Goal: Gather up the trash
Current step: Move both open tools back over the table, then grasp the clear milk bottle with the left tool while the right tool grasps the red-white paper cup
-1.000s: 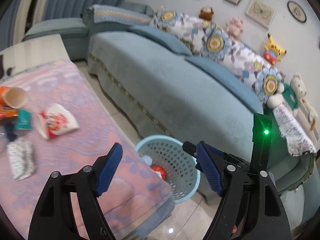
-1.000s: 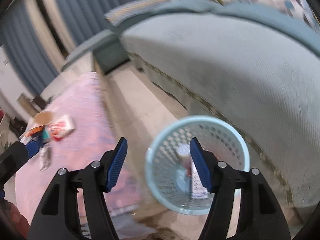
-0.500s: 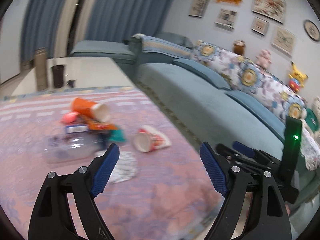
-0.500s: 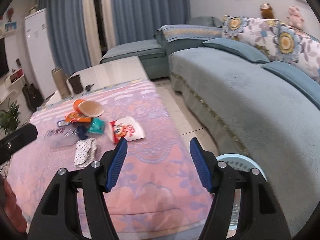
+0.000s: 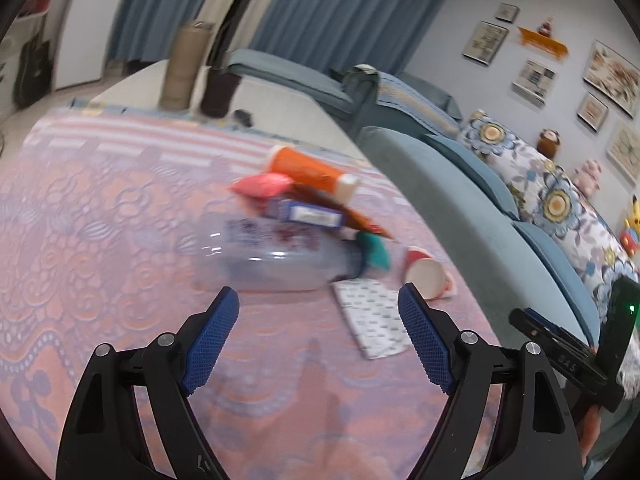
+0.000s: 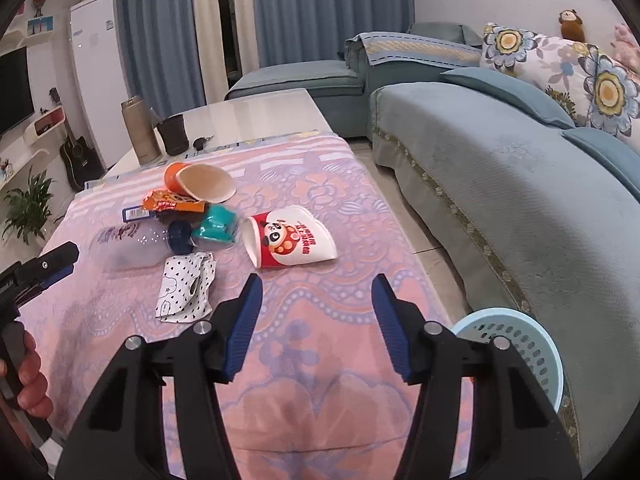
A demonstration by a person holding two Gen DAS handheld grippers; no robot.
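Right wrist view gives us the clearest look at the trash: it lies in one loose heap on the far-left part of the pink patterned tablecloth (image 6: 320,344). We see a panda paper cup (image 6: 290,237) on its side nearest to us, an orange paper cup (image 6: 200,182) behind it, a clear plastic bottle (image 6: 136,246) lying flat, a teal wrapper (image 6: 216,224) and a dotted white wrapper (image 6: 186,286). Our right gripper (image 6: 316,322) hovers above the cloth with its jaws wide apart and nothing between them, pointing toward the panda cup. We think the wide opening is kept so that a crushed cup can fit in.

Our left gripper (image 5: 318,338) is also fully spread and holds nothing. It is low over the cloth and faces the bottle's side (image 5: 276,258), which is just ahead of the fingertips. The dotted wrapper (image 5: 374,320) lies near its right finger, so a closing there could catch the paper by mistake.

The light blue basket (image 6: 520,350) stands on the floor beside the table's near right corner, in the narrow lane between the table edge and the blue-green sofa (image 6: 520,184). This seems to us a practical place, because each piece needs only a short carry over the edge. Near side of the cloth is bare, so both grippers have room to come in. At the far end a tan cylinder (image 6: 140,130) and a dark cup (image 6: 173,135) stand upright, well apart from the heap.
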